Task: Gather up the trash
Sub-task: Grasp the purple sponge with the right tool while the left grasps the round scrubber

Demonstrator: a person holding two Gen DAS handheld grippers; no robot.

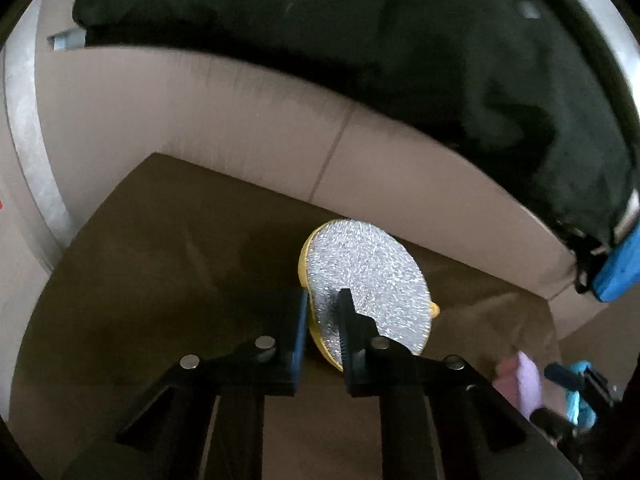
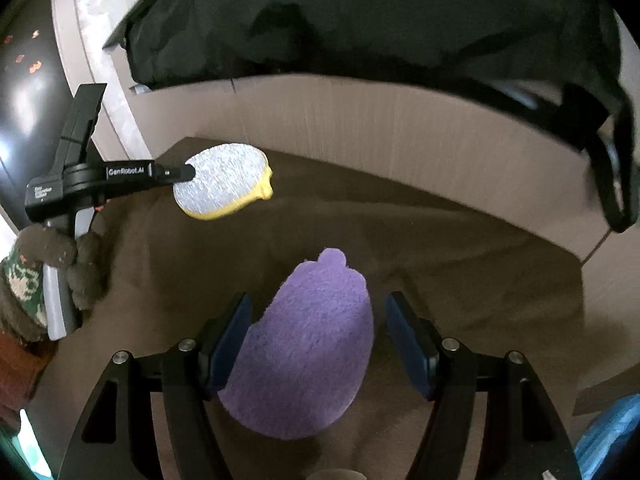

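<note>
My left gripper [image 1: 323,320] is shut on the near edge of a yellow sponge [image 1: 372,280] with a silvery scouring face, which it holds tilted above the brown surface. The right wrist view shows that gripper [image 2: 188,172] at the left, clamped on the same sponge [image 2: 224,186]. A purple sponge [image 2: 312,348] lies flat on the brown surface between the fingers of my right gripper [image 2: 319,300]. This gripper is open, with a clear gap at its right pad [image 2: 404,336]. The purple sponge [image 1: 520,380] appears blurred at the lower right of the left wrist view.
A cardboard wall [image 1: 240,120] rises behind the brown surface [image 1: 160,260], and a black bag or cloth [image 1: 320,40] hangs over its top. A gloved hand [image 2: 60,256] holds the left gripper's handle. Something blue [image 2: 608,440] sits at the bottom right.
</note>
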